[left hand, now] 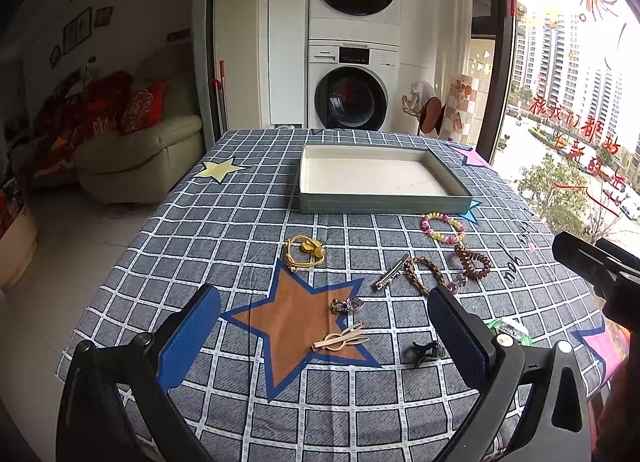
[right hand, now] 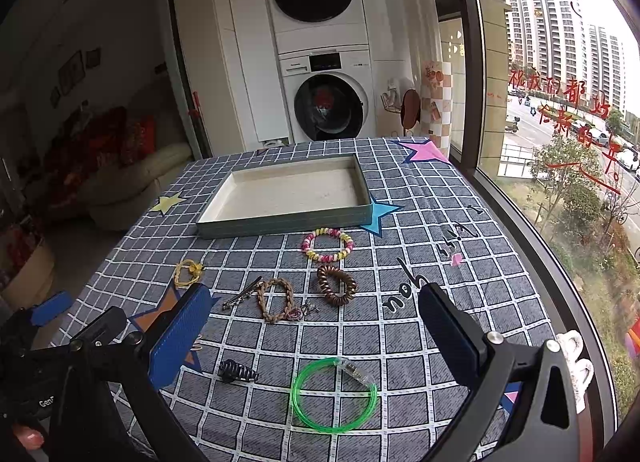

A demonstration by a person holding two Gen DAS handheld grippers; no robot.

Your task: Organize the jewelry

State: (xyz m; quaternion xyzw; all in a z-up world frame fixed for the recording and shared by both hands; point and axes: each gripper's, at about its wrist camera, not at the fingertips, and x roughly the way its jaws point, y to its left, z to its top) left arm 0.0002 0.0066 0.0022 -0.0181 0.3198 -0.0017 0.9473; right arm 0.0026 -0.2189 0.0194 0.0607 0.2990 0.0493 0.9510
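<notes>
Both tools hang above the bench (left hand: pixel 208 222) with nothing gripped: the left hand-held gripper (left hand: pixel 324 326) has its blue ribbed pads spread wide over the orange star print, and the right hand-held gripper (right hand: pixel 316 322) is equally wide apart over the near cloth. The jewelry lies loose on the checked tablecloth, none of it yet in the shallow grey tray (left hand: pixel 384 204) with its pale lining at the far middle of the bench. The likeliest trouble, as a judgement, is the cloth itself: thin flat pieces such as the beige hair clip (left hand: pixel 340 339) and the silver barrette (left hand: pixel 391 272) sit flush on soft fabric, so closing pads could pinch a fold and drag neighbours along. The braided brown loop (right hand: pixel 276 299) touches the barrette and a small purple charm, so lifting one may snag the others. The green translucent bangle (right hand: pixel 334 394) is smooth, rigid plastic and could squirt out of a pinch across its ring. The brown spiral hair tie (right hand: pixel 337 285) and the pink-and-yellow beaded bracelet (right hand: pixel 328 244) are springy and may deform or roll. The black claw clip (right hand: pixel 237 372) is hard and toothed, the yellow cord bracelet (left hand: pixel 304 252) limp, and the small silver clasp (left hand: pixel 347 305) glossy and easy to miss. The tray's raised wall could also catch a low carry.
</notes>
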